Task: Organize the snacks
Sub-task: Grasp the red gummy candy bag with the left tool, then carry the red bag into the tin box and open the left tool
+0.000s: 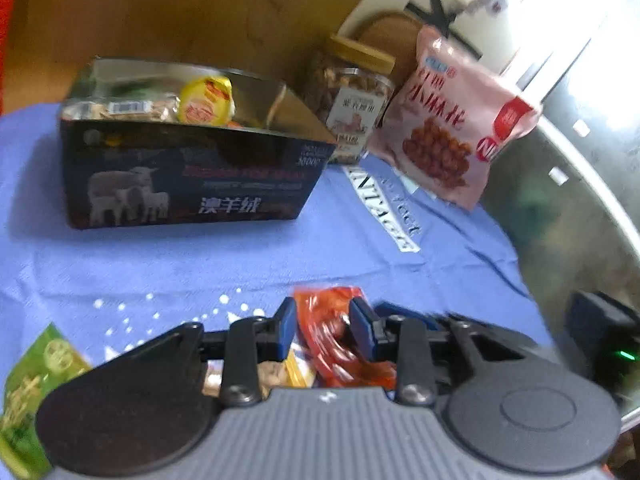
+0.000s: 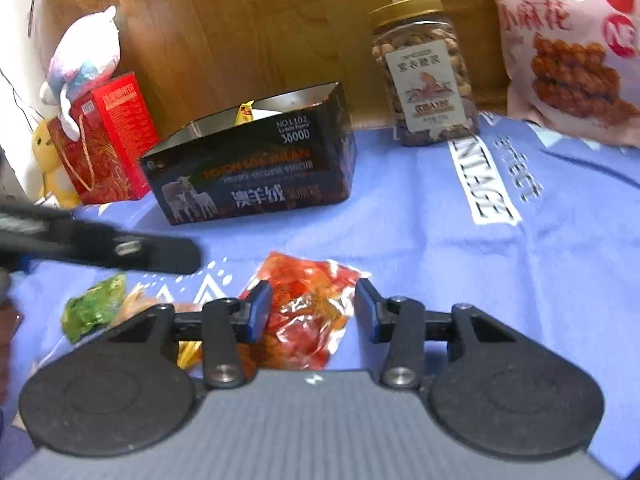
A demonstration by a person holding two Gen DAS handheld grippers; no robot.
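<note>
- Ahead of the left gripper point(image 1: 323, 330), the dark open box point(image 1: 192, 176) holds a yellow packet point(image 1: 206, 100) and silvery wrapped snacks; beyond and to its right stands a lidded jar of nuts point(image 1: 352, 96), a pink snack bag point(image 1: 456, 120) leaning beside it.
- Both claws hover over the red snack packet point(image 2: 308, 312) on the blue cloth point(image 2: 520, 280). The left jaws stand slightly apart around it, contact unclear; the right gripper point(image 2: 311, 312) has jaws wide, its pads clear of the packet.
- Bare cloth lies between claws and box.
- Left of the right claw, a green packet point(image 2: 94, 306) is blurred; the orange items beside it are indistinct.
</note>
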